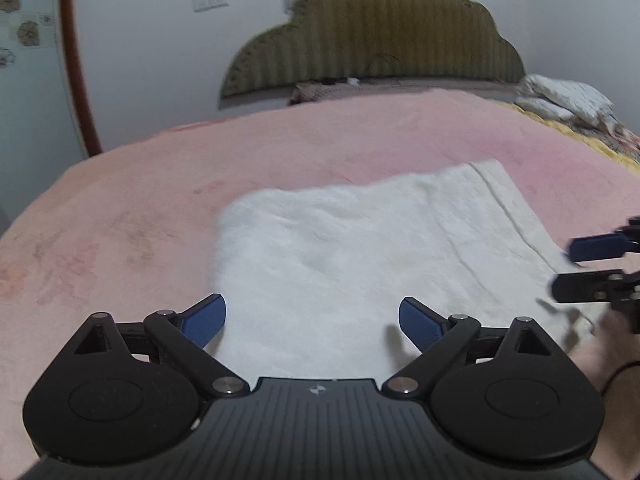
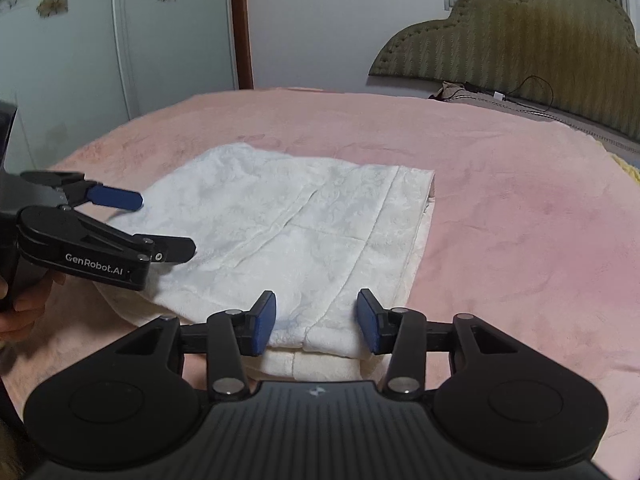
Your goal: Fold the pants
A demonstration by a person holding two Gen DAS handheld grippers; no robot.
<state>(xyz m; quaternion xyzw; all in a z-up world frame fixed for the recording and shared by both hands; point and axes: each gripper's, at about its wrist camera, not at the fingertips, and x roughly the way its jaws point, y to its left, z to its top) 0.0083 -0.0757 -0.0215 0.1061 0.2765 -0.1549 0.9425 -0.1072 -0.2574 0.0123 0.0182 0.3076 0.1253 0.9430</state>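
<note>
The folded white textured pants (image 2: 288, 232) lie on the pink fleece blanket (image 2: 520, 208); the left gripper (image 1: 312, 320) and right gripper (image 2: 316, 320) both hover spread, empty.

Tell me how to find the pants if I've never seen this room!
Look at the big bed with the pink blanket and the olive-green padded headboard against the wall. In the middle of the blanket lies a flat, folded rectangle of cloth: the white pants. They are the only white, faintly patterned thing on the pink, right in front of the two hand-held grippers.
</note>
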